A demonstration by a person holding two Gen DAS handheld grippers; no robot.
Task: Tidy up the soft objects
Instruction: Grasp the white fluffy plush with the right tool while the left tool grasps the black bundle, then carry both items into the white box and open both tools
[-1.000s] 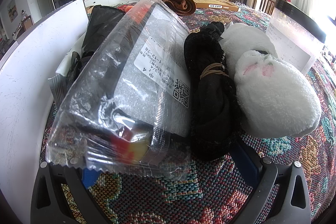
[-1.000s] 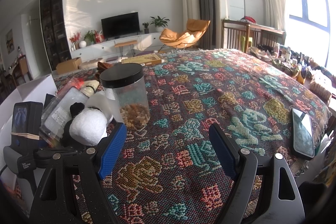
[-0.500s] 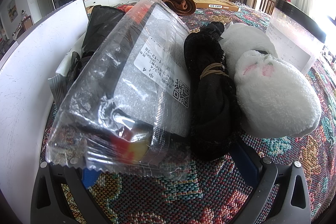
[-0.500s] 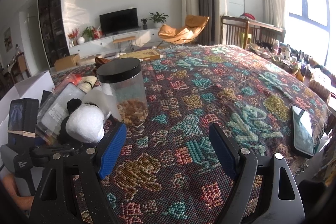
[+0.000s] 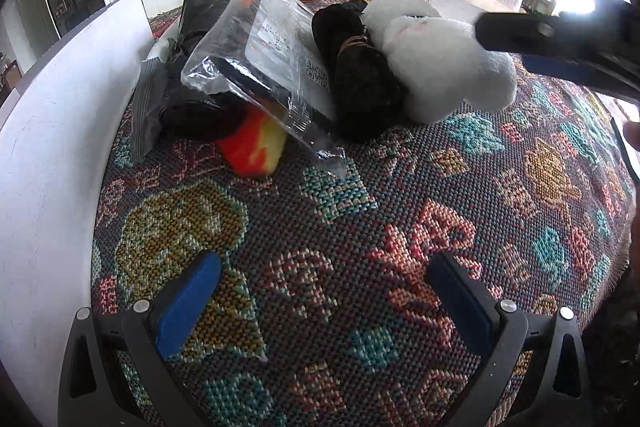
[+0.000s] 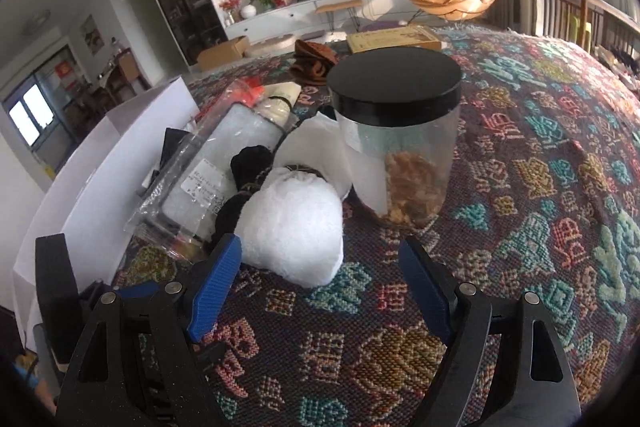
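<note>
Patterned woven tablecloth (image 5: 460,187) fills most of both views. Landmark is the white plush (image 6: 292,227): it's touching a black fabric bundle (image 5: 360,75), right in front of the black-lidded jar (image 6: 396,131). Right gripper (image 6: 320,283) sits low just short of it, jaws wide apart, holding nothing; left gripper (image 5: 320,299) is likewise spread and empty, farther back.

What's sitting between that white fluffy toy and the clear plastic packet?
A black bundle tied with a band, touching the white plush and the packet. The left wrist view shows it best.
</note>
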